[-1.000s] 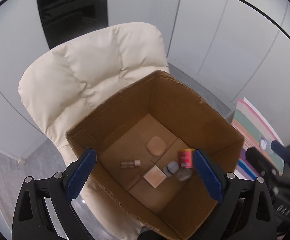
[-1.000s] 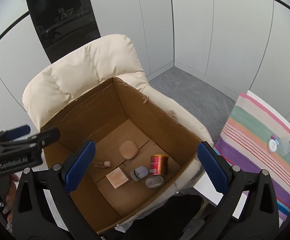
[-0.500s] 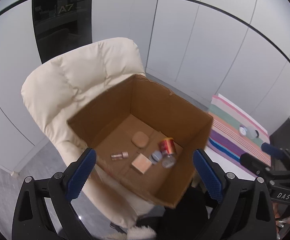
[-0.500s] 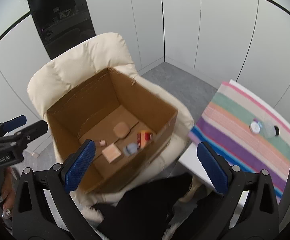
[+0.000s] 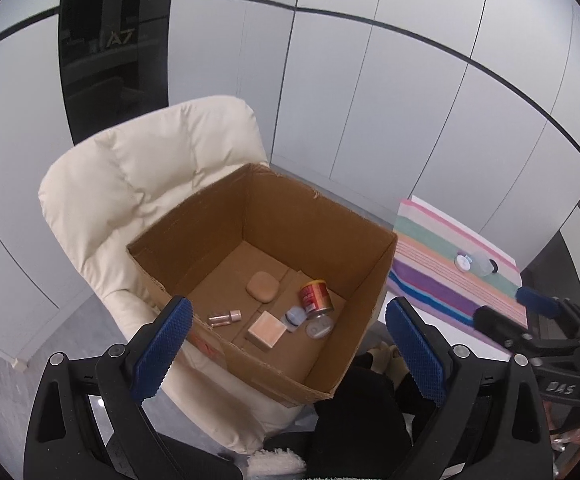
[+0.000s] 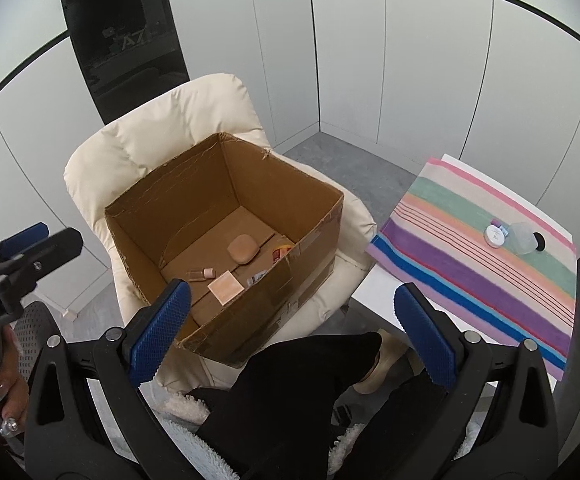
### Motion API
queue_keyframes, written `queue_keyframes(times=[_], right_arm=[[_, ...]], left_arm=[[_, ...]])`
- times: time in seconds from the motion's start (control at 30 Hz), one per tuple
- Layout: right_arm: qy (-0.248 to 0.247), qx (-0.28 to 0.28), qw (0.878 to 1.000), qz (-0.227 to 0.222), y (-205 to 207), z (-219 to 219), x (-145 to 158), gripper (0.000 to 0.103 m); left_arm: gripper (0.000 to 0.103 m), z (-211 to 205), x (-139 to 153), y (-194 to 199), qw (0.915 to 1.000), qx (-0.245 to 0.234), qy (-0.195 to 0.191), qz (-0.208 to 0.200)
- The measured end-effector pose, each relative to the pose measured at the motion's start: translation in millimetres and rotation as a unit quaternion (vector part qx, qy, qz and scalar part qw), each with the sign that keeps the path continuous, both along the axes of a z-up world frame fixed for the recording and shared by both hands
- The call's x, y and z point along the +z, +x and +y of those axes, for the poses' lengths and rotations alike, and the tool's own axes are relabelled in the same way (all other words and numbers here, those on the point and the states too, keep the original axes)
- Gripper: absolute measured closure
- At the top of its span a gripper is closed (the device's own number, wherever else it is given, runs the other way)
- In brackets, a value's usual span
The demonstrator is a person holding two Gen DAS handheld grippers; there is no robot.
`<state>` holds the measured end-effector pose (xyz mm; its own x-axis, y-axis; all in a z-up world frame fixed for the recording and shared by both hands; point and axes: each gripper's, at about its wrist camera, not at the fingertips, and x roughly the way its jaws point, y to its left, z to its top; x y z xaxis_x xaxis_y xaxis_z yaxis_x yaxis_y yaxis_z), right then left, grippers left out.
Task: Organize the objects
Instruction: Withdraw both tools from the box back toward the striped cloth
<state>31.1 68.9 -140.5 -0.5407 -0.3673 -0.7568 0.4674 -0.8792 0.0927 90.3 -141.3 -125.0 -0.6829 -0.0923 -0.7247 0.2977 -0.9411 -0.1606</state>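
Box [image 5: 313, 216] brown cardboard, open-topped, on cream chair [image 5: 130, 184]; both tongs [image 5: 286, 344] [image 6: 290, 328] apart, empty.

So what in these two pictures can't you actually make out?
- Red can, right wrist view: mostly hidden behind the cardboard box wall.
- Red can's label, left wrist view: too small to read.
- Clear bottle and white lid on the striped cloth: contents and print too small.
- Person's hand: cut off by the left edge.

From the right gripper [image 6: 290, 330], the cardboard box's [image 6: 266, 292] near wall hides most of the red can [image 6: 281, 251] ahead. Far right, the striped cloth [image 6: 489, 280] runs behind one blue finger [image 6: 425, 340].
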Motion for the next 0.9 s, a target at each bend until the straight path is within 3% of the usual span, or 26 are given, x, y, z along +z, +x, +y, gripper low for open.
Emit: queue_keyframes(times=[0.2,0.5,0.9], right_arm=[[-0.004,-0.018,1.0,0.003,-1,17,3,0.0],[-0.002,-0.084,0.996,0.003,-8,71,3,0.0],[0.002,-0.2,0.98,0.014,-5,170,5,0.0]], left_arm=[[0.005,-2,-12,-15,0.9987,-0.014,0.047,-0.016],[0.005,42,-15,-53,0.9966,-0.073,0.033,-0.022],[0.006,134,-24,-103,0.9811,-0.188,0.027,-0.035]])
